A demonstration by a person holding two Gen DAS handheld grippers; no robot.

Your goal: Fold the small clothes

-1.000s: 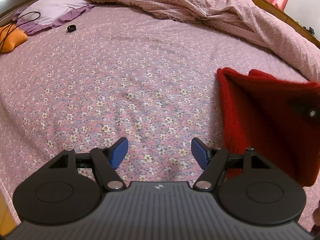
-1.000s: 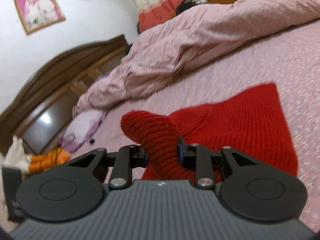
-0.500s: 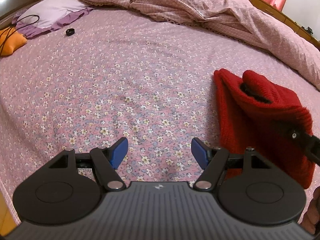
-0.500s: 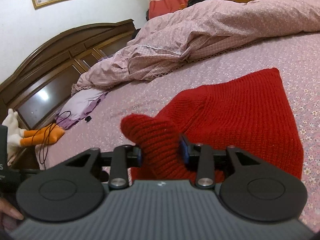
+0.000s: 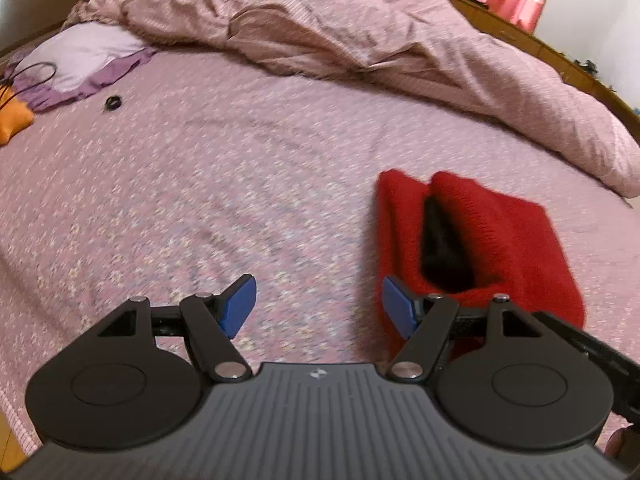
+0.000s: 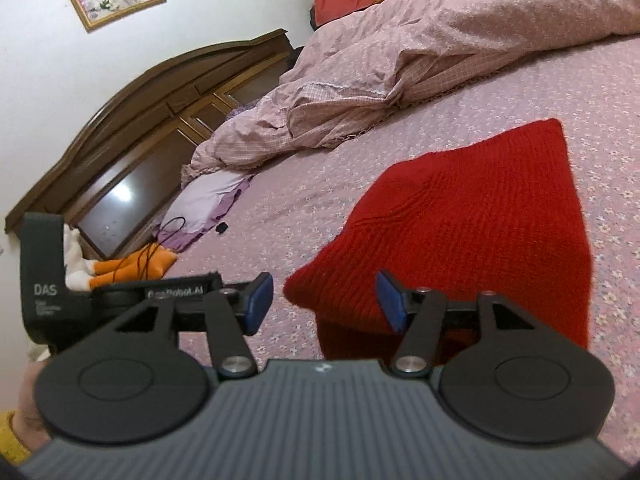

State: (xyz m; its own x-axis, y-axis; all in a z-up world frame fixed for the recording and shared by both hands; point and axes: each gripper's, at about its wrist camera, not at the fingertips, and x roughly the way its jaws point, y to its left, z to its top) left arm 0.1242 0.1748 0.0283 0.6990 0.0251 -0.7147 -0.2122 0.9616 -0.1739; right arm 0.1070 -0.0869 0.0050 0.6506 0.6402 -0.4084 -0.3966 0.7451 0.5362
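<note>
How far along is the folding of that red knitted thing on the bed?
One fold looks done: the red knit lies doubled on the bedsheet. The right gripper is opening, its fingers off the wool. The left gripper is open and empty. Further folds may remain.

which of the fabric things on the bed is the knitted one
The red garment, lying folded right ahead of the right claw. Its ribbed knit shows clearly; the pink quilt and the lilac pillow are smooth woven cloth.
</note>
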